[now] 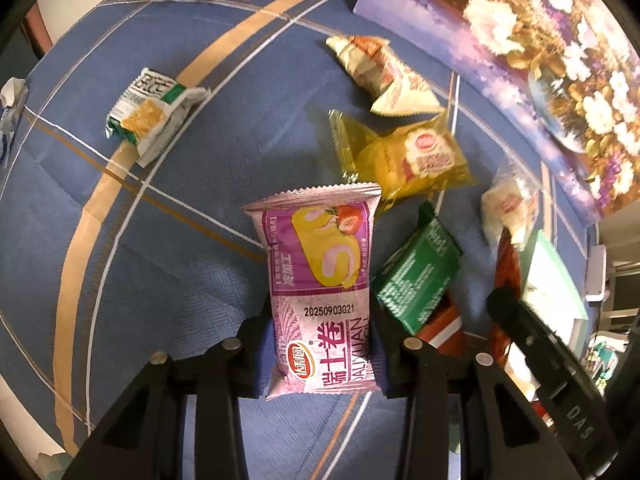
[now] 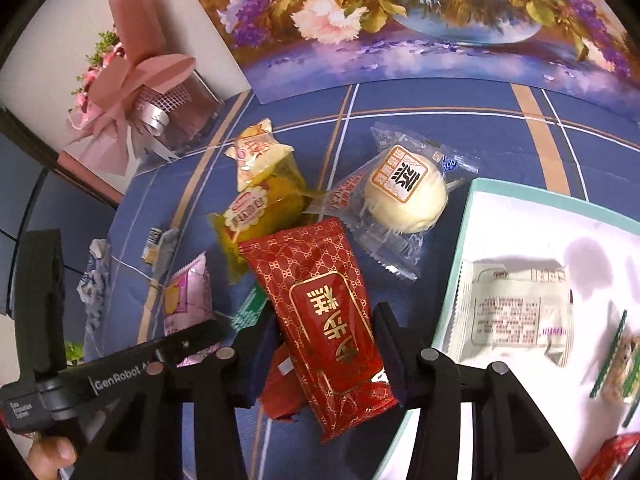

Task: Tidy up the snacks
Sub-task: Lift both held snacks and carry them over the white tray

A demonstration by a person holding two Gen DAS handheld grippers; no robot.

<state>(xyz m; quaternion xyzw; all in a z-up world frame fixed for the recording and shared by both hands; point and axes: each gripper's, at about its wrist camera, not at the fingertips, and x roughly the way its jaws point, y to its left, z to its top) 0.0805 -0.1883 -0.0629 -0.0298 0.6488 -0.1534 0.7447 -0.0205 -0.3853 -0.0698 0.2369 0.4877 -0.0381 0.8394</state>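
My left gripper [image 1: 322, 320] is shut on a pink Swiss-roll packet [image 1: 320, 280], held just above the blue cloth. My right gripper [image 2: 326, 336] is shut on a red gold-patterned packet [image 2: 324, 320], beside the white box [image 2: 520, 224] with a mint rim. In the right wrist view, the pink packet [image 2: 186, 296] and the left gripper [image 2: 132, 368] appear at lower left. Loose on the cloth lie a yellow cake packet [image 1: 408, 156], a cream packet [image 1: 380, 72], a green packet [image 1: 416, 276], a green-and-white cracker packet [image 1: 148, 116] and a clear-wrapped white bun [image 2: 404, 196].
The box holds a pale packet [image 2: 516, 312], a green-edged snack [image 2: 620, 364] and a red one [image 2: 612, 456]. A flower painting [image 2: 400, 20] leans at the back. A pink bouquet in a clear case [image 2: 152, 92] stands at the back left. A thumb [image 2: 52, 456] shows at lower left.
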